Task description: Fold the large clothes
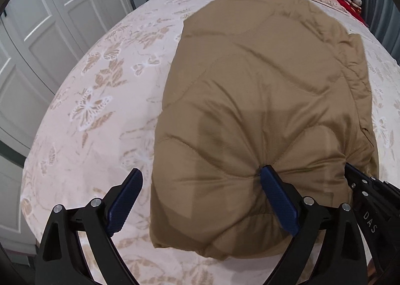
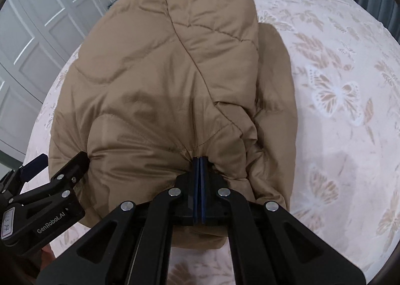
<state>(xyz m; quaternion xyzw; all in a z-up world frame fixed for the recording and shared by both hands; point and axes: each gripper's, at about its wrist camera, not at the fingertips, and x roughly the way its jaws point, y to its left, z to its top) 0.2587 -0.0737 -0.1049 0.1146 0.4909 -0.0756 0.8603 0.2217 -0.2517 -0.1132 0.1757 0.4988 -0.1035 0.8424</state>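
jacket: tan quilted jacket [image 1: 262,90] lies on bed [image 1: 100,90] | right gripper [image 2: 199,162]: fingers clamped on jacket's near edge | left gripper [image 1: 202,177]: fingers wide apart, right finger pressing fabric

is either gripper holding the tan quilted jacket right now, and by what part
The right gripper is shut on the tan quilted jacket, pinching a bunch of fabric at its near edge. The left gripper is open, holding nothing.

"DAS" on the right gripper [image 1: 360,185] body, "GenRobot.AI" and a handwritten "13 14" tag on the left gripper [image 2: 52,167]
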